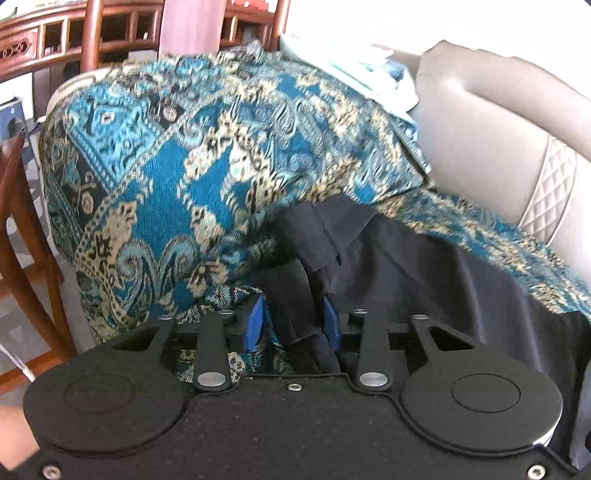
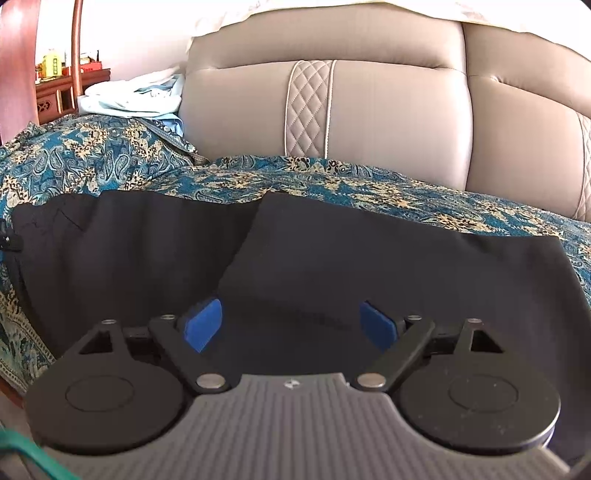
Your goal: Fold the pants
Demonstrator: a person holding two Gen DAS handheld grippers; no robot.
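Black pants (image 2: 332,251) lie spread across a sofa seat covered by a blue patterned throw (image 2: 92,155). One part is folded over the rest, its edge running diagonally near the middle. My right gripper (image 2: 291,325) is open, blue pads wide apart, just above the near edge of the pants. In the left wrist view the pants (image 1: 406,258) bunch up to the right. My left gripper (image 1: 293,321) has its blue pads closed on a fold of the black fabric at the pants' end.
A beige leather sofa back (image 2: 369,110) rises behind the seat. Pale clothes (image 2: 133,98) are piled on the throw-covered armrest (image 1: 184,147). A wooden chair (image 1: 22,236) and a wooden table (image 1: 74,33) stand to the left.
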